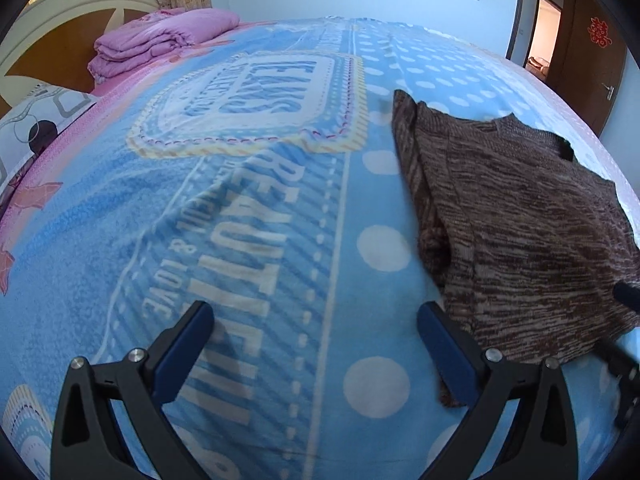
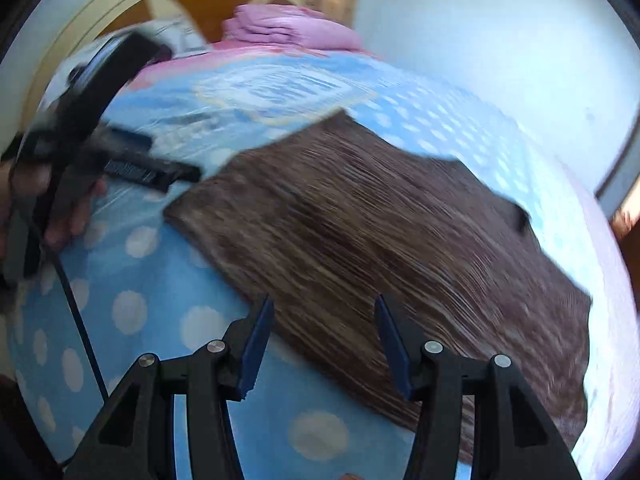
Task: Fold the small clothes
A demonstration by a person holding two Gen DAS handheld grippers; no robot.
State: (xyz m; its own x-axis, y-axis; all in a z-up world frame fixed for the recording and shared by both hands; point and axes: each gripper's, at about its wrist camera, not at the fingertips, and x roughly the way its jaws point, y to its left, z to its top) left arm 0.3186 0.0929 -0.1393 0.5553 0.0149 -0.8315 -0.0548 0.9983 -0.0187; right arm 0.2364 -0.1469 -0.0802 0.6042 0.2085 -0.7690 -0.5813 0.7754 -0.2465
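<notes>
Brown knit sweater (image 1: 516, 216): marled brown and cream, lying flat on the blue blanket (image 1: 240, 208), partly folded, with one sleeve or side panel doubled along the edge that faces the blanket's lettering. Neck opening (image 1: 566, 150) points away from the person, toward the far wall and door; long axis runs from the near hem to that neckline. In the right wrist view the garment is motion-blurred and lies as a long slant across the frame; finer folds cannot be told there.

Blue blanket: polka-dot band directly beside the sweater's folded edge, then a dashed stripe, then large cream lettering and a stitched badge. Wide bare blanket lies on the lettering side of the sweater. On the opposite side the bed's edge is close to the sweater, little room there.

Left gripper (image 1: 316, 320): fingers spread wide, nothing between them, over the dotted band just beside the sweater's near corner; one finger (image 1: 444, 344) overlaps the hem in view, contact uncertain.

Right gripper (image 2: 324, 344): fingers moderately apart, empty, above the sweater's near edge.

Folded pink quilt (image 1: 160, 40): far from the sweater, by the headboard (image 1: 68, 12).

Patterned pillow (image 1: 32, 120): beyond the lettering, well apart from the sweater.

Brown door (image 1: 592, 52): past the sweater's neck end.
</notes>
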